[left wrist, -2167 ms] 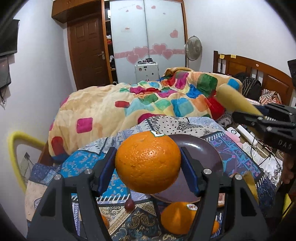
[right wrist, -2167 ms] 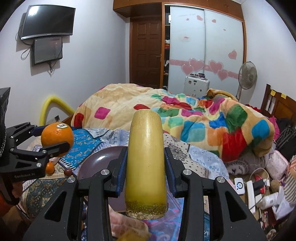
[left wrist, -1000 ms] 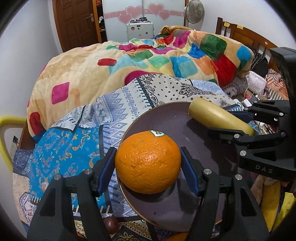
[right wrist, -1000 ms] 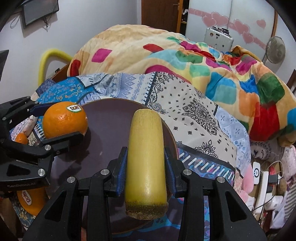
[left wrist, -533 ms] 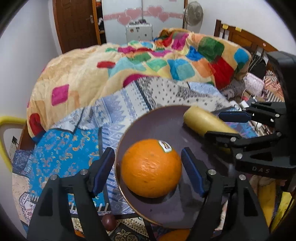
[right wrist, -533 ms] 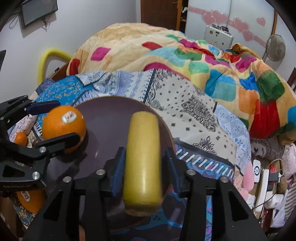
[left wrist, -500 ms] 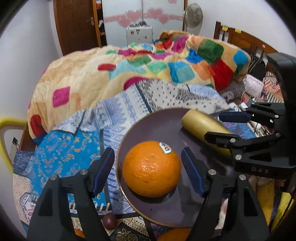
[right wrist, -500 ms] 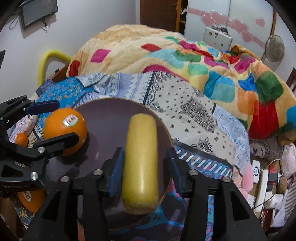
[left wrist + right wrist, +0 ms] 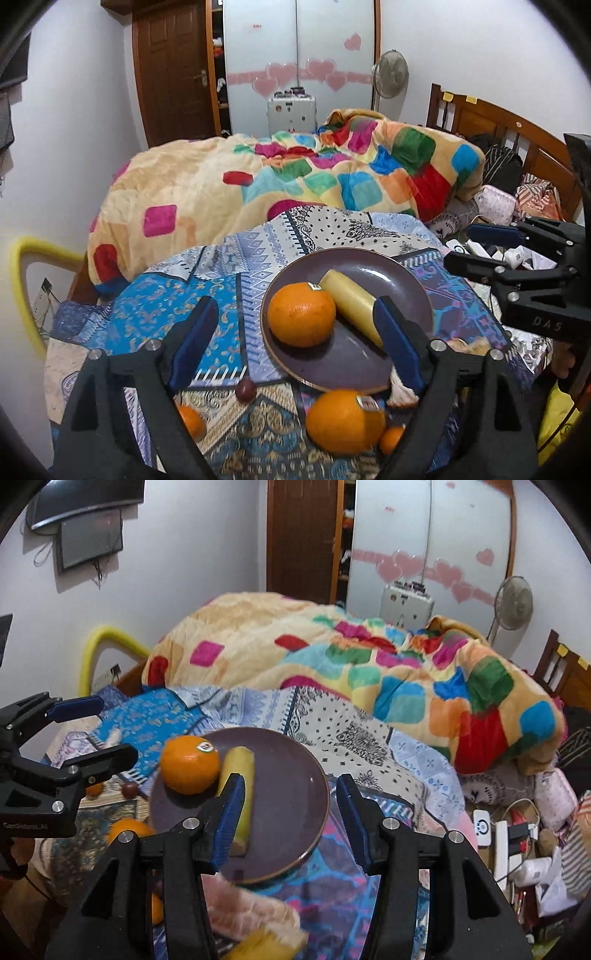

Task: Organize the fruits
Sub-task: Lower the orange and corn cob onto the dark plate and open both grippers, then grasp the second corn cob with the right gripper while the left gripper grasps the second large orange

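bed: multicoloured quilt (image 9: 295, 177) fills upper centre, patterned cloth (image 9: 155, 310) below it, largest things in view.
plate: dark purple plate (image 9: 402, 280) at centre of the left wrist view, resting on the cloth.
change: orange (image 9: 301, 314) and yellow cylinder fruit (image 9: 351, 306), both clamped a second ago, now lie free on the plate, touching each other; both gripper views have pulled back and up.
meaning: two fruits delivered; likely next is another pick.
left gripper (image 9: 295, 339): lower centre of its view, jaws have just been opening, now wide, nothing between the pads, orange seen beyond them.
right gripper (image 9: 288, 812): lower centre of its view, jaws have just opened, part way apart, empty; cylinder fruit sits behind its left pad, not gripped.
pose: both tilt down toward the plate, hovering above it.
remaining: second orange (image 9: 341, 421) at bottom centre, off the plate just beside its near rim; small orange (image 9: 190, 421) lower left; dark red round fruit (image 9: 245, 389) near the rim.
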Demonstrator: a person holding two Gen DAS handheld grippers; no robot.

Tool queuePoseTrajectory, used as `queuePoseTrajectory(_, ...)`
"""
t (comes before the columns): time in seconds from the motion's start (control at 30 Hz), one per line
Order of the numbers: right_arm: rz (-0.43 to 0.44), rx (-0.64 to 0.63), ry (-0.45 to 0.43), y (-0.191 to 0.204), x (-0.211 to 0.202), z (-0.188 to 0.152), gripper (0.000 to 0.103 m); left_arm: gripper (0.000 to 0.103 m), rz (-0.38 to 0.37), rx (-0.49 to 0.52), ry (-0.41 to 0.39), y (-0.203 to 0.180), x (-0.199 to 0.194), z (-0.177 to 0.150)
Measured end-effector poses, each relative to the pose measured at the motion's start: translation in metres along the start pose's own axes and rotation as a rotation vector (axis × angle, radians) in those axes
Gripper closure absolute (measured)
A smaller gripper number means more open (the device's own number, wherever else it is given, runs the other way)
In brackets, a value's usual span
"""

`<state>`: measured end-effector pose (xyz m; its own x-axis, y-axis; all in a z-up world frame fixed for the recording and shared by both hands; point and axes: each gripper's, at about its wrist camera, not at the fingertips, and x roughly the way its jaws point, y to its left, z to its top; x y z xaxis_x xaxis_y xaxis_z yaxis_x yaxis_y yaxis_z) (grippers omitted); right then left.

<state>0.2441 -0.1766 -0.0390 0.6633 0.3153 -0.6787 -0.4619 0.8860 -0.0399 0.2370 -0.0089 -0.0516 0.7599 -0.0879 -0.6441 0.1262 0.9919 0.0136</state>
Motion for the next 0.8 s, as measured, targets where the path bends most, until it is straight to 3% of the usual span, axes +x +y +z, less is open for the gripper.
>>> queuePoseTrajectory(0.37,-0.042,0.018,-0.072,0.021,-0.057,-0.040,0.047,0.009,0.001,0.015,-0.044,-0.015,-0.061,-0.045)
queuePoseTrajectory(0.8,-0.084,0.097,-0.005,0.021,-0.046,-0.112,0.044,0.009,0.007,-0.012,0.038,-0.021,-0.045,-0.103)
